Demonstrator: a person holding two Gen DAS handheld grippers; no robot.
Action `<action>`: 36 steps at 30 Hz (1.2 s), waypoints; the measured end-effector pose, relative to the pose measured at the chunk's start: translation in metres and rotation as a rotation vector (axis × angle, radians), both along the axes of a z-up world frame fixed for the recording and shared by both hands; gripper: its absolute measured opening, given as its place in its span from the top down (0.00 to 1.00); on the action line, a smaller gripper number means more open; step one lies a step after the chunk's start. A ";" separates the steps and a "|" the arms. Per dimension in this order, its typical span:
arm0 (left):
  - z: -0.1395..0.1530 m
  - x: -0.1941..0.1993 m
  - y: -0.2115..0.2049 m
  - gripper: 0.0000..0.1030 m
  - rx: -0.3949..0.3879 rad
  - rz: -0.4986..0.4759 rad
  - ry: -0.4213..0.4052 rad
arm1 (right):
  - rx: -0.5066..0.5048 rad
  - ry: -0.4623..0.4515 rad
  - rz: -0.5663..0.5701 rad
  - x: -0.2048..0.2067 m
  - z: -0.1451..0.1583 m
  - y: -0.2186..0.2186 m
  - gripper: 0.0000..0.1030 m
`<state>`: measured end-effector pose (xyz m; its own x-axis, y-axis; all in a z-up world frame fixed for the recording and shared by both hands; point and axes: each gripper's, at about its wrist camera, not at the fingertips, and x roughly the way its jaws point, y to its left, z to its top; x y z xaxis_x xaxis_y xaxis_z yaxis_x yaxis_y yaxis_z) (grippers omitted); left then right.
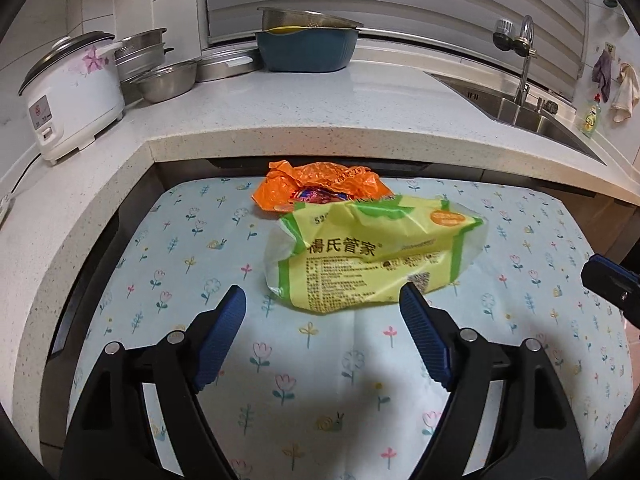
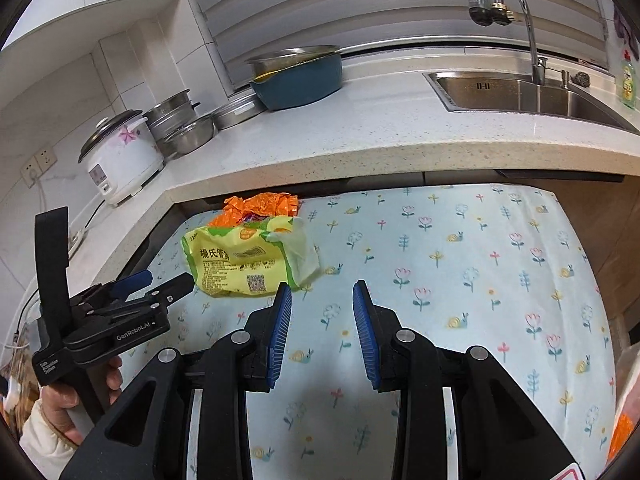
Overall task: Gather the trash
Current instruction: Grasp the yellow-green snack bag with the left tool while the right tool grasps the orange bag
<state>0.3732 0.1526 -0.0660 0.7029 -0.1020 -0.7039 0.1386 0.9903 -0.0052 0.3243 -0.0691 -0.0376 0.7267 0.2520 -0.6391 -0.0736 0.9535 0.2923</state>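
Note:
A crumpled yellow-green plastic package [image 1: 372, 256] lies on the floral cloth [image 1: 192, 248]. An orange wrapper [image 1: 320, 188] is bunched just behind it, against the counter's edge. My left gripper [image 1: 322, 300] is open wide in front of the package's near edge, with nothing between its pads. The right gripper's tip [image 1: 612, 280] shows at the right edge. In the right wrist view, my right gripper [image 2: 322, 296] stands open over bare cloth, to the right of the package [image 2: 244, 260] and orange wrapper [image 2: 260, 206]. A hand holds the left gripper [image 2: 168, 280] close to the package.
A speckled countertop [image 1: 280, 112] wraps around the cloth at the back and left. It carries a rice cooker [image 1: 72, 96], steel bowls [image 1: 166, 80] and a blue basin [image 1: 306, 46]. The sink [image 2: 532, 96] with its faucet is at the back right. Orange-tinted plastic [image 2: 624, 420] shows at the lower right.

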 end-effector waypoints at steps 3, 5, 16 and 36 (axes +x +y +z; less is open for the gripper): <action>-0.004 0.017 0.005 0.27 0.000 -0.004 -0.004 | 0.003 0.000 0.020 0.026 0.000 0.007 0.69; -0.008 0.028 0.008 0.27 0.000 -0.013 -0.004 | 0.006 0.001 0.038 0.043 0.001 0.012 0.69; -0.021 0.052 -0.003 0.74 -0.012 -0.104 0.035 | 0.008 0.057 0.139 0.136 -0.009 0.046 0.66; -0.010 -0.020 0.061 0.91 -0.083 0.007 0.143 | 0.072 0.201 0.232 0.210 -0.056 0.105 0.66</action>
<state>0.3534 0.2136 -0.0761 0.5968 -0.1591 -0.7864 0.1237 0.9867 -0.1058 0.5342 0.0358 -0.0933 0.5052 0.4459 -0.7389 -0.2206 0.8945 0.3889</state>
